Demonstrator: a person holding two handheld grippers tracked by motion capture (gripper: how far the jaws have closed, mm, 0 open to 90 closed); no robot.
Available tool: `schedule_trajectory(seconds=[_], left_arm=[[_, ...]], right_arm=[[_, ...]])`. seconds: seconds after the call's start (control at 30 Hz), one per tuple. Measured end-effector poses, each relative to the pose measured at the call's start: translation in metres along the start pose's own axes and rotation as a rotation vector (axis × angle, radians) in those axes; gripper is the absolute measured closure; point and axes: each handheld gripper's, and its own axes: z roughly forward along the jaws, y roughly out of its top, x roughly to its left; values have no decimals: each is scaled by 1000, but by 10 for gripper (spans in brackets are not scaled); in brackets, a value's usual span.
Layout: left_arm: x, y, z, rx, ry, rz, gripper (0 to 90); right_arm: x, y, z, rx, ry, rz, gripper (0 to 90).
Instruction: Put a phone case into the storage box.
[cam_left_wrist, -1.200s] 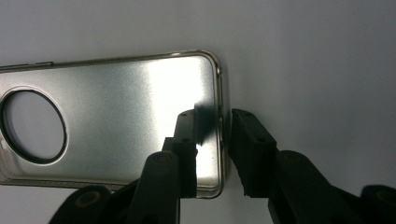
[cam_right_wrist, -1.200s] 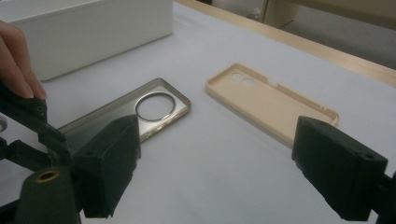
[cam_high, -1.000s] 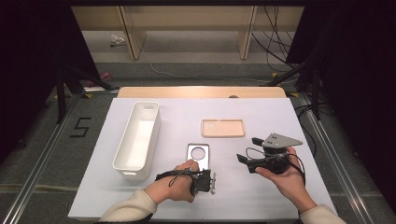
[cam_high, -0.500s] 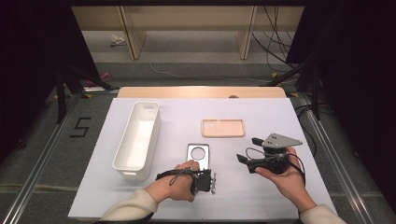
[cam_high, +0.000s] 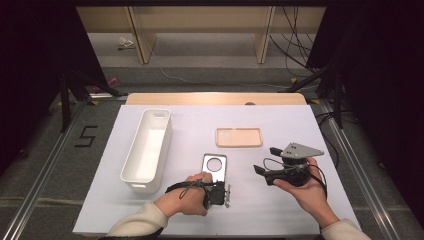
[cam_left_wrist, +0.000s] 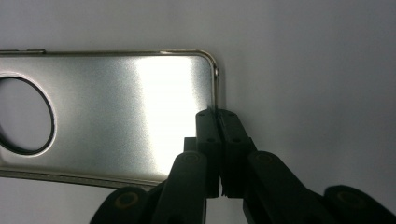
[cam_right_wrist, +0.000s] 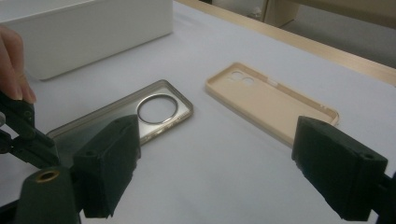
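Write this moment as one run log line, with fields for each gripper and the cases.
left gripper: jaws just closed, pinching silver case edge | right gripper: open, holding nothing | beige case: flat on table | white bin: untouched

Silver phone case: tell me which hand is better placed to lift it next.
Left. The left gripper has just been closing and now pinches the near edge of the silver phone case. The right gripper stands open, apart from it, facing both cases.
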Motion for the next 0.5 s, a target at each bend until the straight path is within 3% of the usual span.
schedule_trajectory(seconds=[0.17, 0.37, 0.5], left_arm=[[-2, -1, -1, -10, 11, -3, 883], [-6, -4, -12, -43, 77, -5, 887], [-10, -5, -16, -53, 84, -15, 888]], right_arm=[[0, 0, 0, 1, -1, -2, 163], [0, 0, 0, 3, -4, -1, 163], [0, 0, 1, 4, -6, 0, 163]])
